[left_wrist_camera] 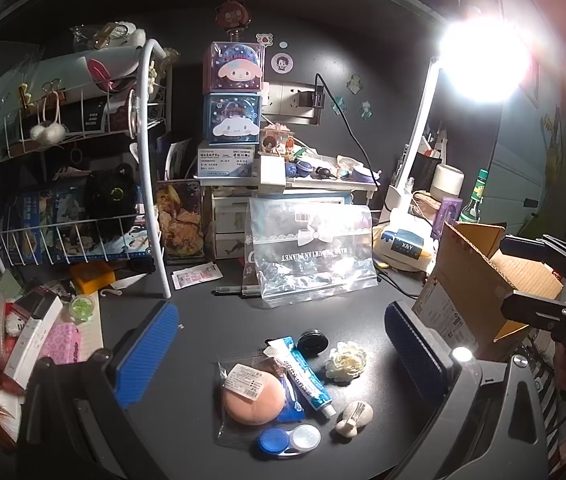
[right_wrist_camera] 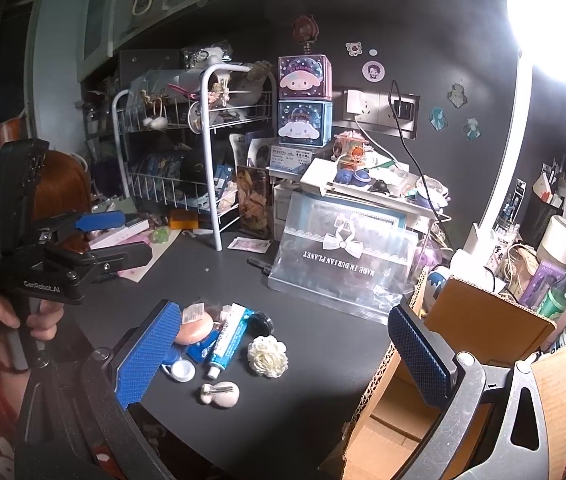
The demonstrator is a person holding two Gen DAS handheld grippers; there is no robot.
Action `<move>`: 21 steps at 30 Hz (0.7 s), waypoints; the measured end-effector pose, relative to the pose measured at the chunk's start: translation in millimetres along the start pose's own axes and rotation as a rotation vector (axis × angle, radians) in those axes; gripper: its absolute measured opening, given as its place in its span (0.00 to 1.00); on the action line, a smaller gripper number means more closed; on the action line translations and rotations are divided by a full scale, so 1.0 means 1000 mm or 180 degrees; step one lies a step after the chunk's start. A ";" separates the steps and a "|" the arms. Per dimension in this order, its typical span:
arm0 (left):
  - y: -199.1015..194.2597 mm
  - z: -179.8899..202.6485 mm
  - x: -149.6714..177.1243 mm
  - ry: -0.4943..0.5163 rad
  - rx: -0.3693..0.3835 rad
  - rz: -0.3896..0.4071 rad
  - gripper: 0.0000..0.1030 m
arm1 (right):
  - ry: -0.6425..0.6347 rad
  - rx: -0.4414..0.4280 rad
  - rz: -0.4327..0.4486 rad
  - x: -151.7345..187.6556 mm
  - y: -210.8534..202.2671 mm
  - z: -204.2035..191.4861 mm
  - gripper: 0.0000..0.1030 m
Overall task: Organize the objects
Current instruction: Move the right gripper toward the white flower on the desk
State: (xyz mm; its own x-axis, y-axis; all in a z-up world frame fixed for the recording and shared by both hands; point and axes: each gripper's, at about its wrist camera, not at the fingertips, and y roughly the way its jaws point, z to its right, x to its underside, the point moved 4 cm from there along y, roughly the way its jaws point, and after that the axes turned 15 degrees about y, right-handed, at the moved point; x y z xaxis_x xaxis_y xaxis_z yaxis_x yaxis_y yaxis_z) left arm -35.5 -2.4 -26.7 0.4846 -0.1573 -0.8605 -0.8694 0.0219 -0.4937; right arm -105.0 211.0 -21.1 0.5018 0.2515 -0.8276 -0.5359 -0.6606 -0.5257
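Currently I am holding the left gripper (left_wrist_camera: pixel 283 354) spread wide above the dark counter (left_wrist_camera: pixel 211 312), gripping nothing, with a small heap of items lying between its blue pads (left_wrist_camera: pixel 147 354). I am seeing a bagged pink puff (left_wrist_camera: pixel 253 398) touching a blue-and-white tube (left_wrist_camera: pixel 309 380), a contact lens case (left_wrist_camera: pixel 289 440) just below them, a black round lid (left_wrist_camera: pixel 313 342) at the tube's far end, a white fabric flower (left_wrist_camera: pixel 346 360) beside it, and a cream hair clip (left_wrist_camera: pixel 355 418) lying apart. I am keeping the right gripper (right_wrist_camera: pixel 283 354) spread open and empty too, its right finger sitting over an open cardboard box (right_wrist_camera: pixel 479 320) at the counter's right side. A clear zip bag (left_wrist_camera: pixel 311 256) is leaning upright behind the heap.
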 end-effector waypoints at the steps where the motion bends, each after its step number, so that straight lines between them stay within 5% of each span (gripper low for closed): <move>1: 0.000 0.000 0.000 0.0002 -0.0004 0.0000 1.00 | 0.0001 -0.0001 -0.0002 0.000 0.000 0.000 1.00; 21: 0.000 -0.001 0.000 -0.0010 -0.0019 -0.0003 1.00 | -0.0002 -0.0008 0.0002 0.001 0.000 -0.001 1.00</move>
State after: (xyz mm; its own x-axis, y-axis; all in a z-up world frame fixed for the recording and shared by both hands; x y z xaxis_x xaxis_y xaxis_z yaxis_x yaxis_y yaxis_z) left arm -35.3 -3.7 -26.6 0.4859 -0.1542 -0.8603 -0.8694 0.0159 -0.4939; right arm -103.7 210.6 -21.1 0.5011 0.2516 -0.8280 -0.5344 -0.6626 -0.5248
